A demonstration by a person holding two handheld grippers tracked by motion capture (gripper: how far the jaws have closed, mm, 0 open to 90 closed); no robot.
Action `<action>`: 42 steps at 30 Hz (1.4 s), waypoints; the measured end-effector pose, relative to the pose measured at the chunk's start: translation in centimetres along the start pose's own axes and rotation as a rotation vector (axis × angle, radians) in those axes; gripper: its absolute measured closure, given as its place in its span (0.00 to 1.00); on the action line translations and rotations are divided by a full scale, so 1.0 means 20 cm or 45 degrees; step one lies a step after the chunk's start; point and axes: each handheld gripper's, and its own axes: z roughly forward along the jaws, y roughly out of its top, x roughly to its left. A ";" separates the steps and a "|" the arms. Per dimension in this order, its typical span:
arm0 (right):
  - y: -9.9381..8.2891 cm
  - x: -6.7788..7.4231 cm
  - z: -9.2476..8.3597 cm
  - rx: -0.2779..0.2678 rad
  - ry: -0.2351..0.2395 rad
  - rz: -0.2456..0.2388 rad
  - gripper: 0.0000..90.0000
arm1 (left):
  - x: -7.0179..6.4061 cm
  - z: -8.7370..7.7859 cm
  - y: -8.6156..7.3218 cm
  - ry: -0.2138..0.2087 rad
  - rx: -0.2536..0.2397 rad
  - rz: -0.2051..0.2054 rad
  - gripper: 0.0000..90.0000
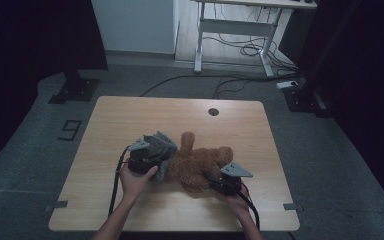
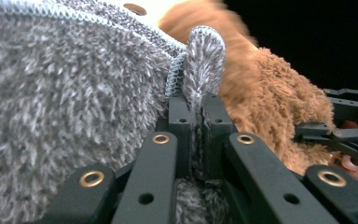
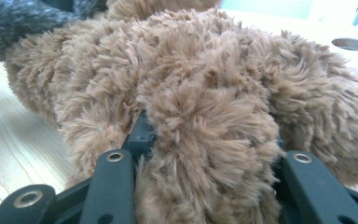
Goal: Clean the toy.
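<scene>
While lying on its side near the middle of the light wooden table [image 1: 130, 115], brown fuzzy plush teddy bear [image 1: 197, 165] with grey fluffy knitted garment [image 1: 160, 147] bunched over its left end. Left gripper [image 1: 147, 159] clamped tight on a fold of the grey garment's stitched edge [image 2: 204, 56], jaws almost meeting, fabric pinched between them. Right gripper [image 1: 219, 182] at the bear's right side, jaws partly closed around a thick tuft of brown plush limb [image 3: 205, 140], pressed in from both sides.
</scene>
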 end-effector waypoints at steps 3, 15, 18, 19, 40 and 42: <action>0.00 0.00 0.00 0.001 -0.001 0.000 0.61 | 0.02 -0.05 -0.01 0.019 -0.003 -0.009 0.94; 0.01 0.00 0.00 0.005 -0.008 0.000 0.61 | 0.09 -0.17 -0.01 0.060 -0.026 -0.066 0.94; 0.01 -0.01 0.01 0.002 -0.006 0.006 0.62 | -0.03 -0.14 0.08 0.013 -0.064 -0.010 0.94; 0.01 -0.01 0.01 0.000 -0.006 0.003 0.62 | -0.09 -0.12 0.13 -0.015 -0.076 0.017 0.94; 0.00 0.04 -0.01 0.010 -0.040 -0.071 0.62 | -0.56 0.71 0.27 -0.088 0.310 0.220 0.93; 0.00 0.04 -0.01 0.011 -0.041 -0.065 0.62 | -0.54 0.66 0.27 -0.078 0.291 0.225 0.93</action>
